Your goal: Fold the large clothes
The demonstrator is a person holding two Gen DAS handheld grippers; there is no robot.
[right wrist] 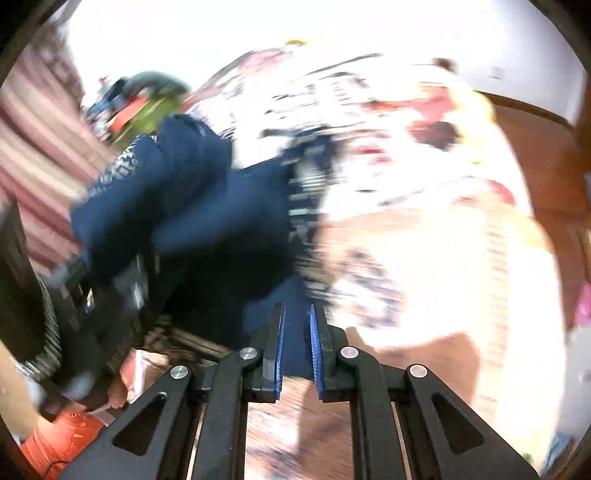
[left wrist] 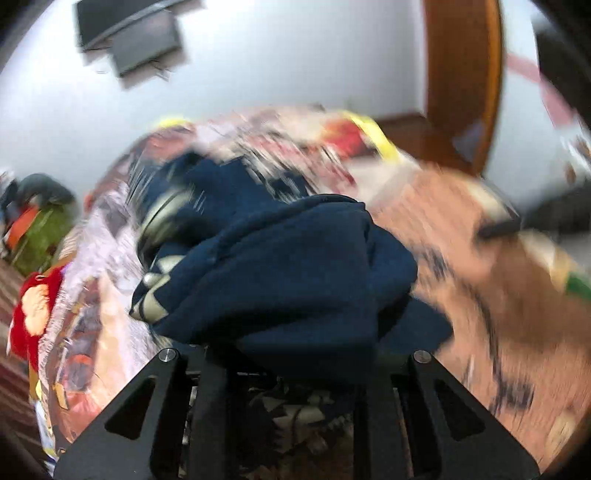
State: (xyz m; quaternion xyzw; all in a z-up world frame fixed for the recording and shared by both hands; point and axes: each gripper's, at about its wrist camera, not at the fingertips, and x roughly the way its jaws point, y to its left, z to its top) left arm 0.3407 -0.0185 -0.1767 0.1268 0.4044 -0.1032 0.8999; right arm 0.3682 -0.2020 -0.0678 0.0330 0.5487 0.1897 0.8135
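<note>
A dark navy garment with a pale geometric pattern along one edge is seen bunched in a thick heap directly in front of the left claw, whose fingertips are buried under the cloth, so it cannot be told whether that claw is closed on it. In the right wrist view the same garment is spread from ten o'clock toward the centre, and a fold of it is pinched between the blue ribbed pads of the right claw, which is nearly closed on the fabric. The garment is laid on a bed covered by a printed bedspread, patterned in white, orange, red and yellow; the print is smeared by motion blur and no writing, brand or label can be read anywhere. In the left wrist view a white wall is seen at twelve o'clock, with a dark screen-like object at eleven o'clock and a brown wooden door frame at one o'clock. A green and orange heap of items is seen at nine o'clock. A striped pink curtain is seen at nine o'clock in the right wrist view.
</note>
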